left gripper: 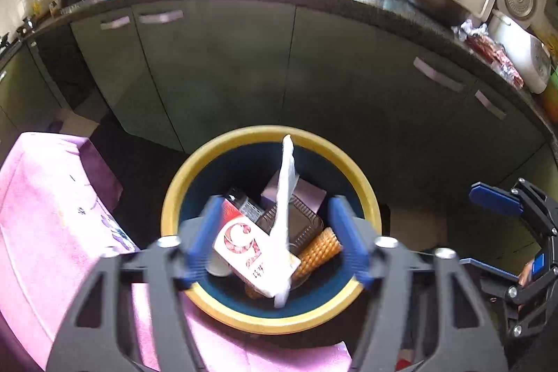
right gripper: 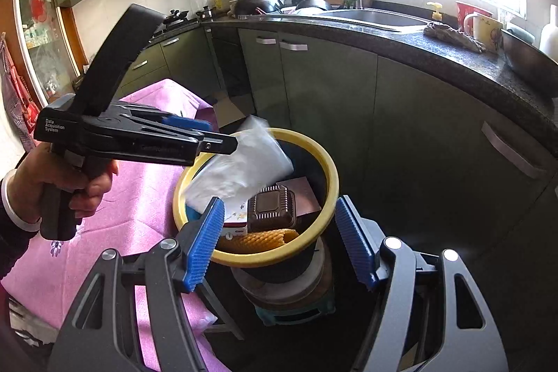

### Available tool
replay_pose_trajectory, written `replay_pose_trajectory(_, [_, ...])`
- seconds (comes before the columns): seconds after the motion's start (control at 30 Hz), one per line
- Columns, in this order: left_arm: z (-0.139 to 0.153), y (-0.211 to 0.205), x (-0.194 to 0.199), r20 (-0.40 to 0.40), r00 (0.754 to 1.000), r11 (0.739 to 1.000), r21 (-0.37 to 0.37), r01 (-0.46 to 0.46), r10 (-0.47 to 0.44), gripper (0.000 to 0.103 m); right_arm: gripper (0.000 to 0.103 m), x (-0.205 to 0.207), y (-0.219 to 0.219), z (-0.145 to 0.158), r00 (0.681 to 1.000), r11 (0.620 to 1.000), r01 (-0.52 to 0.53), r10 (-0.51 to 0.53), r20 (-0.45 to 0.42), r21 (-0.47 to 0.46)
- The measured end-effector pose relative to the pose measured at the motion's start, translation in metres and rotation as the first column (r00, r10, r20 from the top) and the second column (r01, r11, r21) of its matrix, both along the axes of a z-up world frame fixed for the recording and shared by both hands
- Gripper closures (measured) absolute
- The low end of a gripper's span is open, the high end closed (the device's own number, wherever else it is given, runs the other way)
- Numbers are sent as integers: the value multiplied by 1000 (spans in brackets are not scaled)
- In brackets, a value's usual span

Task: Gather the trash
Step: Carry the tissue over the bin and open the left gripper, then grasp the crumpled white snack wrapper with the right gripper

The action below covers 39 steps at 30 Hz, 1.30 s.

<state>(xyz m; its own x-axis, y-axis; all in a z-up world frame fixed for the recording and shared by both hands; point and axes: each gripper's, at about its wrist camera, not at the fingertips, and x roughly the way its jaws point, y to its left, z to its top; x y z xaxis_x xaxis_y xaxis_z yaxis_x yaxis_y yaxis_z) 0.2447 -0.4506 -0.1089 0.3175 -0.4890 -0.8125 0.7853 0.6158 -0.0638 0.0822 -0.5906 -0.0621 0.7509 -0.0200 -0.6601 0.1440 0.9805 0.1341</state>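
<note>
A round bin with a yellow rim stands beside the pink-covered table. It holds a red-and-white carton, a dark plastic tray, a purple box and a yellow foam net. A white plastic bag hangs blurred in mid-air over the bin, free of both grippers. My left gripper is open just above the bin, seen from the side in the right wrist view. My right gripper is open and empty, near the bin's front rim.
The pink tablecloth lies left of the bin. Green cabinets and a dark counter with a sink run behind. The bin rests on a stack of stools.
</note>
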Motion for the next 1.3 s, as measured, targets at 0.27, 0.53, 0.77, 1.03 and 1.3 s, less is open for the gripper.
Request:
replay_pose_trajectory(0.27, [64, 87, -31, 78, 994, 982, -179, -66, 81, 30, 33, 3, 17, 3, 999, 999, -40, 40, 8, 1])
replay_pose_trajectory(0.53, [133, 245, -103, 253, 897, 902, -337, -270, 363, 13, 27, 20, 83, 7, 977, 977, -211, 211, 15, 29])
replay_pose_trajectory(0.77, [149, 381, -153, 328, 705, 772, -375, -513, 628, 9, 19, 43, 195, 7, 889, 888, -457, 457, 28, 48])
replay_pose_trajectory(1.03, [126, 460, -178, 267, 616, 668, -388, -635, 741, 7, 8, 57, 332, -7, 785, 782, -617, 620, -8, 89])
replay_pose_trajectory(1.3, [107, 484, -178, 218, 644, 671, -381, -636, 733, 7, 5, 78, 398, -35, 811, 818, -575, 575, -110, 31])
